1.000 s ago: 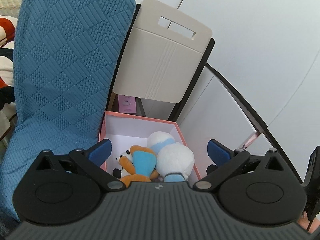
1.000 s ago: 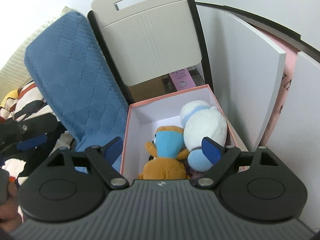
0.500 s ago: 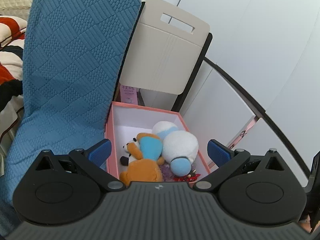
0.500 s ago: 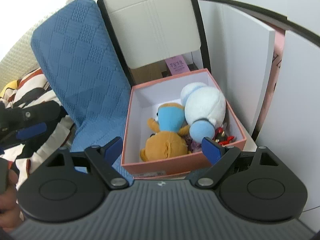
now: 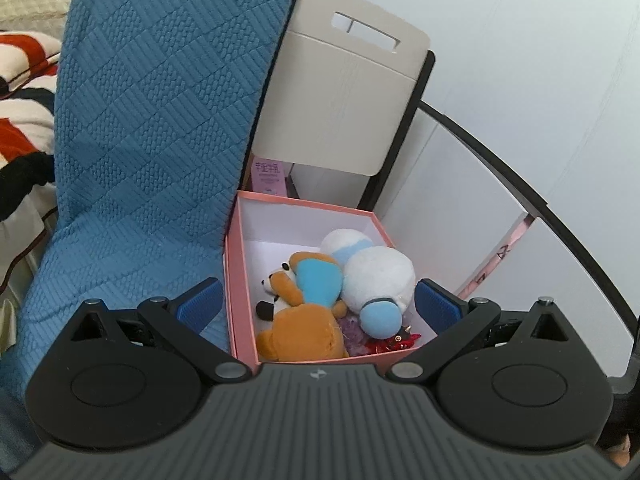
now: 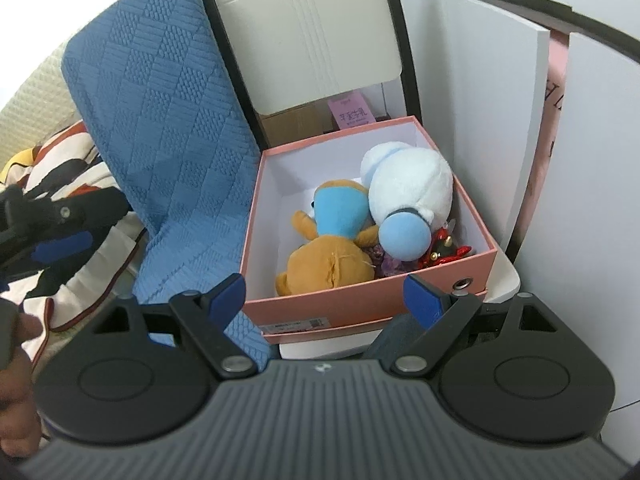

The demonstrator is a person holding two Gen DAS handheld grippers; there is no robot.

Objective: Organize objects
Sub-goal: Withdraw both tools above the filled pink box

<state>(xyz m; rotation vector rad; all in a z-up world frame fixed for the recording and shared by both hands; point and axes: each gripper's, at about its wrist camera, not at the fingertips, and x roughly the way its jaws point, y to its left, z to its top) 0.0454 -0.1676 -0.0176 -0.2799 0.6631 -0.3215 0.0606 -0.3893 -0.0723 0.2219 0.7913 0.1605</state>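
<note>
- My left gripper [image 5: 316, 304] has jaws spread wide, nothing between the pads; the blue pads sit either side of the pink box [image 5: 240, 280] in the left wrist view.
- My right gripper [image 6: 324, 294] also has jaws released and empty; the box front wall [image 6: 360, 300] lies just ahead of and between its pads.
- Versus a second ago both cameras have pulled back and up: more of the box shows now, and in the right view its front wall and the label strip under it have come into sight.
- Inside the box: an orange plush [image 6: 324, 256] with a light blue head, lying ahead of the right gripper's left pad.
- A white plush [image 6: 412, 188] with a blue end leans against it, nearer the right pad; the toys' layout is unchanged from earlier.
- A small red trinket [image 6: 448, 250] sits at the box's near right corner, partly under the white plush; it was hidden a second ago.
- A blue quilted blanket [image 5: 160, 120] hangs left of the jaws, touching the box's left wall.
- A beige chair back [image 5: 344, 100] stands beyond the box.
- My left gripper shows at the left edge of the right view, well apart from the box.
</note>
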